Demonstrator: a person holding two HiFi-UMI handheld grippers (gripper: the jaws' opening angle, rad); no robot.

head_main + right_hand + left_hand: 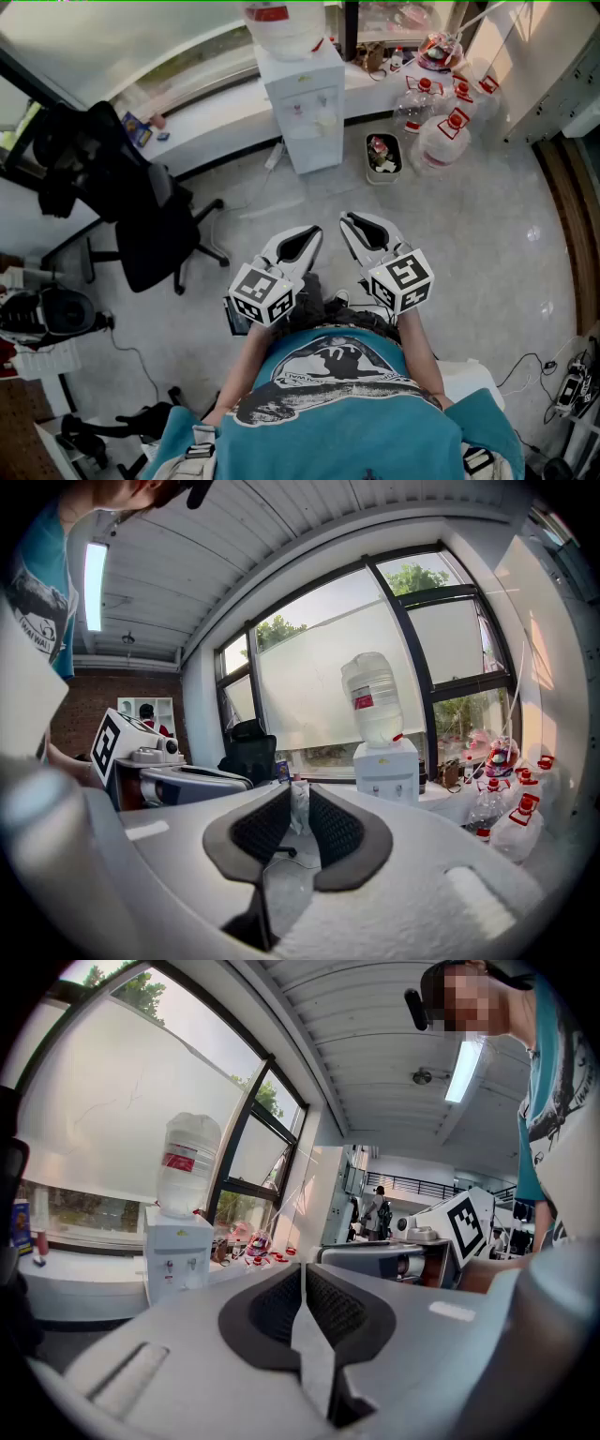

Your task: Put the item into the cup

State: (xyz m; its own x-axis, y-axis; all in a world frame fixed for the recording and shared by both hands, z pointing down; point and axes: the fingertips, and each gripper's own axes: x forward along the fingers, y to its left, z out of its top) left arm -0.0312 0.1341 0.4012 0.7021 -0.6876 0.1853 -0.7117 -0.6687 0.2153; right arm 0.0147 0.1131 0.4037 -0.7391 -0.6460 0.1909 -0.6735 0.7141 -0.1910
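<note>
Left claw (302, 1274) closed, right claw (298, 799) parted, empty; water jug (373, 697) label unreadable.

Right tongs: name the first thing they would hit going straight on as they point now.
Nothing near. The right tongs, open and empty, aim over floor between the office chair and the water dispenser; the window ledge behind is probably first, though depth is unclear.

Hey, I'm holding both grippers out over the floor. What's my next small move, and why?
Probably turn until the cup and item come into view. Neither shows in any view now. The left gripper is shut, the right gripper is slightly open, and both are empty.
</note>
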